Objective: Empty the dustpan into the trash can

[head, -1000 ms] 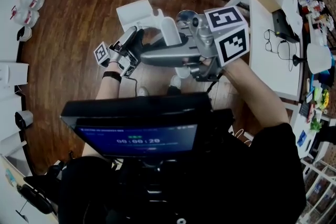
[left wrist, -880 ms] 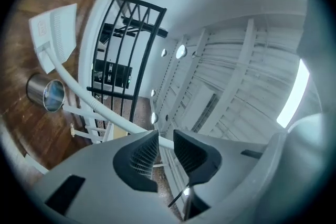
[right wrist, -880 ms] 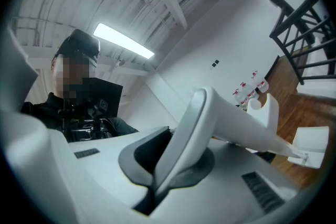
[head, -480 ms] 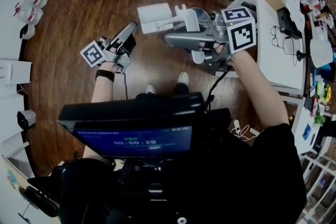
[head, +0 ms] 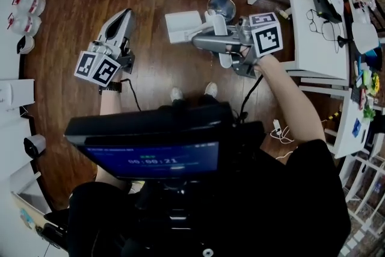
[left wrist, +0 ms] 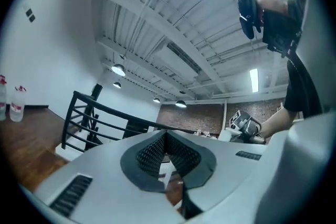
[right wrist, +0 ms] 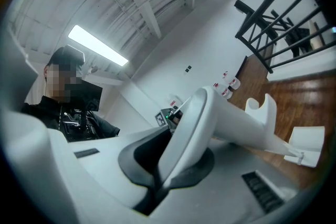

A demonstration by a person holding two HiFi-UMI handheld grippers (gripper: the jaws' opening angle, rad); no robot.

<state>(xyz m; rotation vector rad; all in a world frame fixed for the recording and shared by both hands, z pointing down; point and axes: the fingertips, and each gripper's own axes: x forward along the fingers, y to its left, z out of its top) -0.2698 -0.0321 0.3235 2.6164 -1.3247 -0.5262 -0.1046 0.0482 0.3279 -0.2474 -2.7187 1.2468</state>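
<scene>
Right tongs (head: 201,40) are clamped on the white dustpan's (head: 182,26) handle. In the right gripper view the handle runs straight through the closed pads. Left tongs (head: 123,16) are pressed together with nothing between them, the ribbed pads meeting edge to edge.

Step in hand, as I read it: the carry to the bin, tipping not yet begun. The pan's tray juts out past the right tongs' tips. The steel trash can (head: 221,7) stands on the wooden floor (head: 72,129) just beyond those tongs, beside the tray and not under it. I can't tell whether the can's lid is up or whether anything is left in the pan.

Next move, my guess: bring the tray over the can's mouth, then roll the right wrist so the tray's lip drops. The grip sits far back on the handle, so the tray may swing. If the lid needs holding, the left tongs are free for it.

Pose: right forearm reaches forward, its tongs about level and aimed across the body. Left arm is out to the side, its tongs angled slightly upward and well apart from the pan and can.
</scene>
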